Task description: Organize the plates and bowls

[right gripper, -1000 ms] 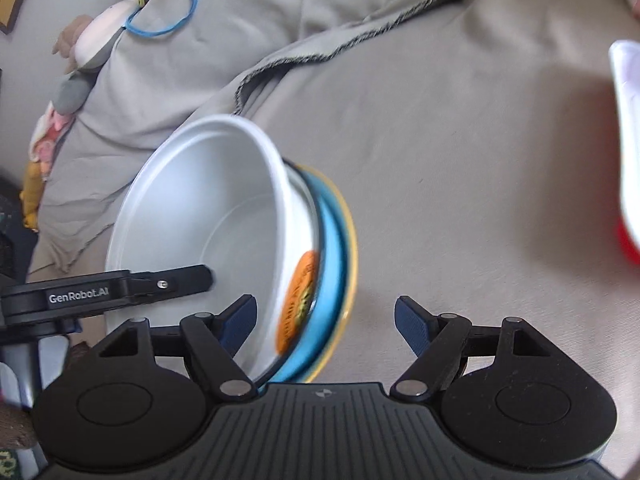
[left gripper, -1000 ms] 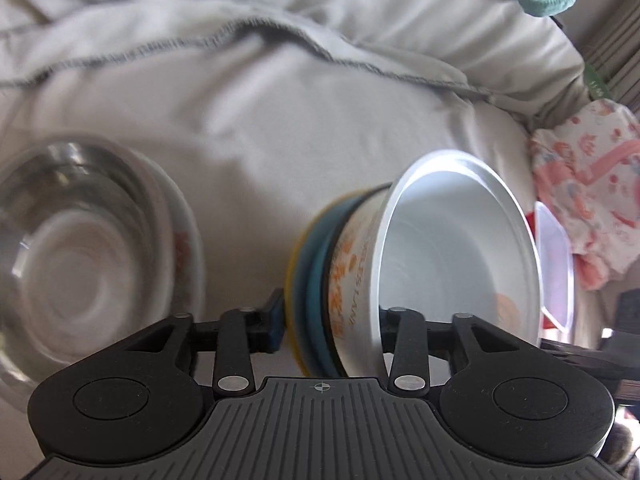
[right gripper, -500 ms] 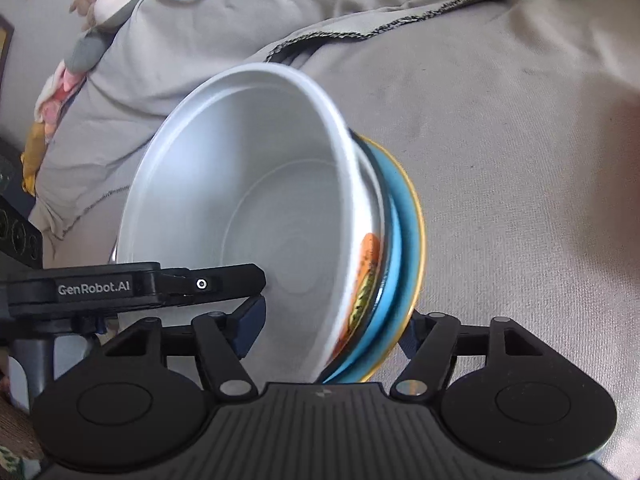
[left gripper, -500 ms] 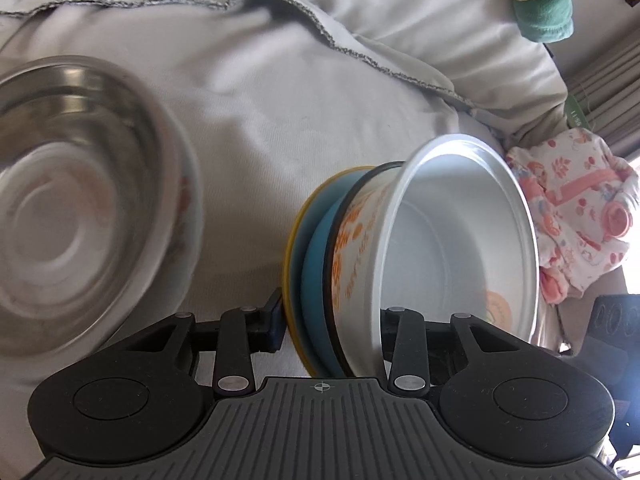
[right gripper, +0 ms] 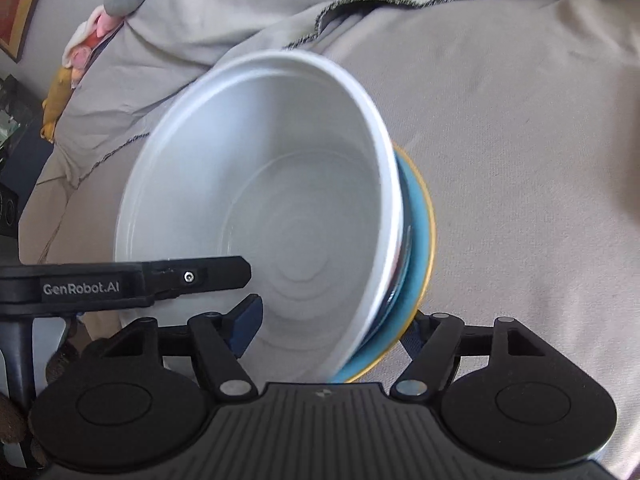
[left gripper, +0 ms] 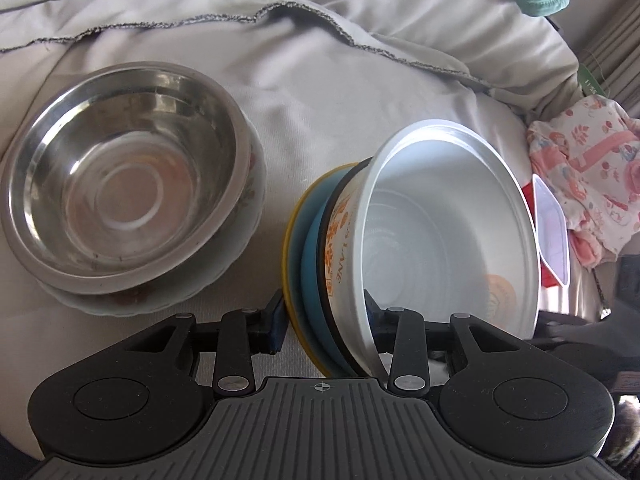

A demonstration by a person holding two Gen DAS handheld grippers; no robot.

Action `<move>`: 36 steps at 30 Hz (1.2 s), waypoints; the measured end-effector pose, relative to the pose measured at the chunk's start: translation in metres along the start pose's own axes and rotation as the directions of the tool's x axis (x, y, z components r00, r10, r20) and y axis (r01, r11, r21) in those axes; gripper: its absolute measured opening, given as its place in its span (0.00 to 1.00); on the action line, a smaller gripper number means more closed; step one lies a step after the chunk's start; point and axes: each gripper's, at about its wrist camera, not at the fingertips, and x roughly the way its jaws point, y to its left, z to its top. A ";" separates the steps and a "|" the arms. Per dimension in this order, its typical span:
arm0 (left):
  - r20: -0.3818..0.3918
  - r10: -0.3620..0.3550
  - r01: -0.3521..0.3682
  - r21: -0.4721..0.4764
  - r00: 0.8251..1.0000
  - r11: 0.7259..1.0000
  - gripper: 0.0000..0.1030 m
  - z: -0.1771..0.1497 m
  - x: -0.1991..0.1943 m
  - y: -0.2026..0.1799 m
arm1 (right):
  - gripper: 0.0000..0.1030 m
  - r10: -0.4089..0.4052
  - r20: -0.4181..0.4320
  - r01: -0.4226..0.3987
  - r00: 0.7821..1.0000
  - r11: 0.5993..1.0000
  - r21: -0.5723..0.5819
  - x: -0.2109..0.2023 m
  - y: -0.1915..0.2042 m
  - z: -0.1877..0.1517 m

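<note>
White paper bowl, nested on a blue yellow-rimmed plate, is clamped between the left gripper's fingers and between the right gripper's fingers, tilted above the bedsheet.

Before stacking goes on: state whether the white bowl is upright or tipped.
Tipped. The white bowl lies on its side, its mouth facing sideways, clamped with the blue plate behind it.

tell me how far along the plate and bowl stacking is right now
Done: a steel bowl already sits nested in a floral bowl on the grey sheet.

In hand: the left gripper and right gripper both clamp a tilted stack, a white bowl on a blue plate with a yellow rim.

Left: set that stack down, perhaps by the nested bowls. A clear lidded container also lies at the right.
</note>
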 end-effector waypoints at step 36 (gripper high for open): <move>-0.012 -0.091 0.090 -0.077 0.996 0.993 0.43 -0.003 0.012 0.017 | 0.57 -0.108 0.021 0.109 0.994 0.994 -0.027 0.005 0.005 0.013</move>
